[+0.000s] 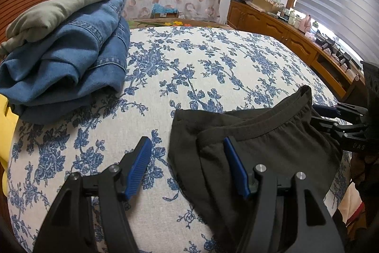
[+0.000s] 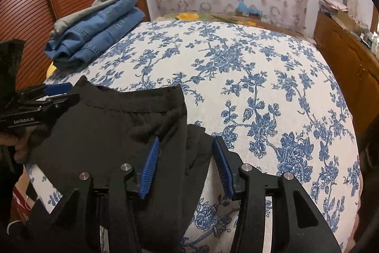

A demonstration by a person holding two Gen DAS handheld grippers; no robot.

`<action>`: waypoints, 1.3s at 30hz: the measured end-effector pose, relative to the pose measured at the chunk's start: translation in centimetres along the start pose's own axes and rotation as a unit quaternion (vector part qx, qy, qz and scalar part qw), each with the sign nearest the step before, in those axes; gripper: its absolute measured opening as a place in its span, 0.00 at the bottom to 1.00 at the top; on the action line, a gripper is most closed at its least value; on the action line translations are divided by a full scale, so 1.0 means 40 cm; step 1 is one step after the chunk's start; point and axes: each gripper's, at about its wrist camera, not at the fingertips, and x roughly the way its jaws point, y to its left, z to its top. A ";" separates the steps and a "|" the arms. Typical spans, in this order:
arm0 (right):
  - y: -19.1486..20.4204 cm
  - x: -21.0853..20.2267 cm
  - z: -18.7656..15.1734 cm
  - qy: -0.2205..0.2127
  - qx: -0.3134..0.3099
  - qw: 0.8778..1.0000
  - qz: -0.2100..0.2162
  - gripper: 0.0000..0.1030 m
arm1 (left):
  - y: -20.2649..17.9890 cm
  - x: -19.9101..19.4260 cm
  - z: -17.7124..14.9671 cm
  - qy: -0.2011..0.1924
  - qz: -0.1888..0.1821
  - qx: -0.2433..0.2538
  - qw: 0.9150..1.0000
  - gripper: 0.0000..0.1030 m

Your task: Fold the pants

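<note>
At the bottom of the left wrist view the left gripper (image 1: 187,167) stood wide apart, 1 blue pad over bare sheet and the other over the left edge of the black pants (image 1: 255,141), gripping nothing. In the right wrist view the right gripper (image 2: 186,165) was parted to a middling gap astride the pants' right edge, the cloth lying between the pads without being pinched. The pants lay bunched at the lower centre of the floral bedsheet (image 1: 213,63), waistband facing away. The step looked like taking hold at the 2 sides of the garment; doing it well probably meant closing each claw on a full fold near the waistband, catching every layer but not the sheet beneath, so the garment lifts evenly. Farther off, at the upper left, sat 1 stack of folded clothes (image 1: 66,58): 2 denim pieces under 1 grey-green piece. Along the right wall ran 1 wooden cabinet (image 1: 284,32).
</note>
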 end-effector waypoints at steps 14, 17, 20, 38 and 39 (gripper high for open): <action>0.006 0.000 -0.005 -0.007 -0.005 1.000 0.006 0.37 | -0.018 0.004 0.000 0.012 -0.041 -0.001 0.999 0.35; 0.012 0.003 -0.005 -0.006 -0.011 1.000 0.012 0.30 | -0.037 0.001 0.000 0.009 -0.036 0.013 0.999 0.27; 0.018 0.003 -0.005 -0.006 -0.017 1.000 0.023 0.17 | -0.053 -0.006 -0.003 0.002 -0.030 0.024 0.999 0.18; 0.068 -0.139 0.001 -0.088 -0.038 0.995 0.015 0.07 | -0.120 -0.188 0.027 -0.095 -0.027 0.056 0.994 0.09; 0.070 -0.147 0.005 -0.093 -0.039 0.995 0.013 0.07 | -0.123 -0.196 0.030 -0.098 -0.026 0.056 0.993 0.09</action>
